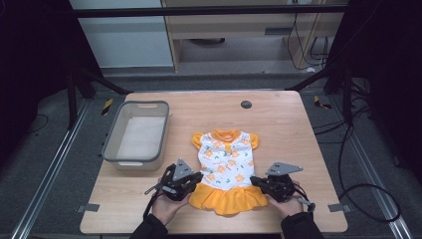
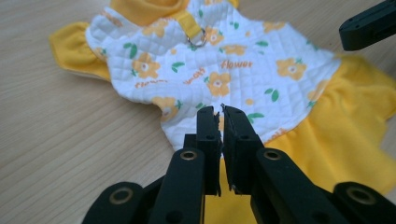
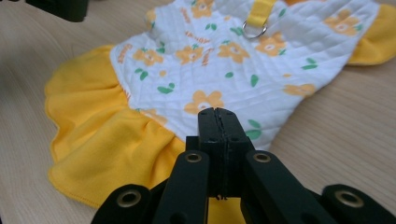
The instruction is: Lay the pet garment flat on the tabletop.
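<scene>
A small dress point(image 1: 226, 164) lies flat on the wooden table point(image 1: 283, 124), with a white quilted top printed with orange flowers and a yellow skirt toward the front edge. My left gripper point(image 1: 196, 178) rests at the skirt's left side. In the left gripper view its jaws point(image 2: 222, 112) stand almost together over the dress point(image 2: 224, 65) at the waist edge, and I cannot tell whether cloth is pinched. My right gripper point(image 1: 255, 180) sits at the skirt's right side. Its jaws point(image 3: 218, 114) are pressed together above the dress point(image 3: 224, 51) where white meets yellow.
A grey plastic bin point(image 1: 137, 132) stands on the table's left half, beyond my left gripper. A small black round cap point(image 1: 246, 104) sits near the far edge. Bare wood lies to the right of the dress. Cables trail on the floor at the right.
</scene>
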`<state>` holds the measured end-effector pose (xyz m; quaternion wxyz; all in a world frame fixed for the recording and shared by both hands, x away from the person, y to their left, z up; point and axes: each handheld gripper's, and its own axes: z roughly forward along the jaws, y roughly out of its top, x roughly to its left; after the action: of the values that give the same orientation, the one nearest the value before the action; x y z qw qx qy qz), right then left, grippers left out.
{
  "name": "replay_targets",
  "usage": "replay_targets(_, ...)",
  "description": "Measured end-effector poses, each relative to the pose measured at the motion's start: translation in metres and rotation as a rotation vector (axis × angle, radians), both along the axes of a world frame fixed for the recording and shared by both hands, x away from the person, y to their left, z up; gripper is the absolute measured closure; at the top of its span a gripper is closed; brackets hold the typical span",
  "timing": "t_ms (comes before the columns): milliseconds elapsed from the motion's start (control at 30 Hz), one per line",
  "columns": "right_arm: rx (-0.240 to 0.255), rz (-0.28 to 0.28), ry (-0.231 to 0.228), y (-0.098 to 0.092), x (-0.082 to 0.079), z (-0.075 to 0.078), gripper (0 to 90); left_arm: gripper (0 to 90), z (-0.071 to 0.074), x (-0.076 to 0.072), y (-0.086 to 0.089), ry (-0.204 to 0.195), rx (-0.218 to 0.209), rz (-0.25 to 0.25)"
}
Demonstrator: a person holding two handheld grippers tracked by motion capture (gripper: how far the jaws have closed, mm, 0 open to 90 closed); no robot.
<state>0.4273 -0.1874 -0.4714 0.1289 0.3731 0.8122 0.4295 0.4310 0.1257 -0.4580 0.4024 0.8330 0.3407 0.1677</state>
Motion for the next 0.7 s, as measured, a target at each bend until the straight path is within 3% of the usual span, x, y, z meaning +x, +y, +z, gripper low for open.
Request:
replay_targets(233, -0.103, 0.029, 0.047, 0.013, 0.003, -0.017, 90.0, 85.9, -0.030, 0.005, -0.010, 0.078, 0.098, -0.026)
replay_targets(400, -0.120, 0.039, 0.070, 0.013, 0.003, -0.023, 90.0, 87.7, -0.033, -0.001, -0.013, 0.095, 0.133, -0.048)
replay_targets(700, -0.144, 0.057, 0.093, 0.013, -0.001, -0.023, 89.5, 88.2, -0.032, -0.009, -0.014, 0.116, 0.138, -0.048)
